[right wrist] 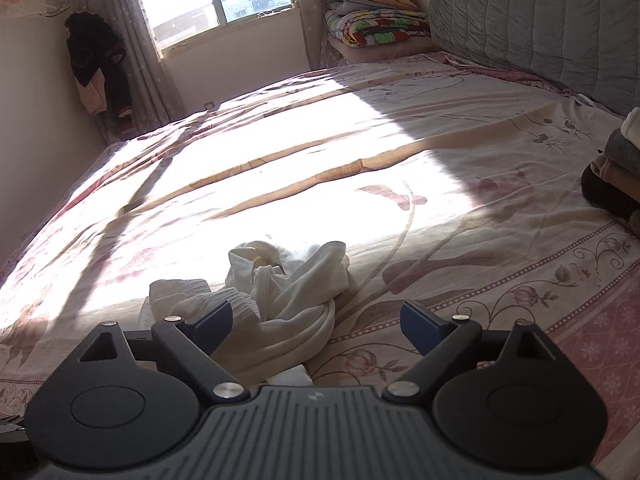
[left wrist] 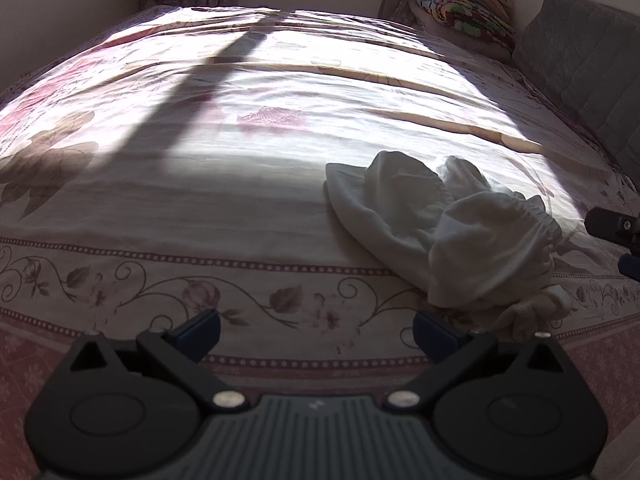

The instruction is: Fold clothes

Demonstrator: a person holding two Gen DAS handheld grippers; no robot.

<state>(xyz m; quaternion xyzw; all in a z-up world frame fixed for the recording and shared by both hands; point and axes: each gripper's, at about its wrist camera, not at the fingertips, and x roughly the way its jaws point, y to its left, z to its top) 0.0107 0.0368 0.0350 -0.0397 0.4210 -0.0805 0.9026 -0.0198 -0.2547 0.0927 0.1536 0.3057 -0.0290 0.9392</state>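
A crumpled white garment (left wrist: 448,232) with an elastic waistband lies on the floral bed sheet (left wrist: 240,184), to the right of my left gripper (left wrist: 316,332). The left gripper is open and empty, above the sheet's patterned border. In the right wrist view the same garment (right wrist: 280,300) lies bunched just ahead of my right gripper (right wrist: 316,324), which is open and empty, its left finger (right wrist: 212,324) over the cloth's near edge. Part of the right gripper shows at the right edge of the left wrist view (left wrist: 616,228).
A grey padded headboard (right wrist: 540,20) lines the bed's right side. A stack of folded blankets (right wrist: 372,20) stands at the far corner. A pile of folded clothes (right wrist: 616,176) sits at the right edge. Dark clothes (right wrist: 100,68) hang by the window curtain.
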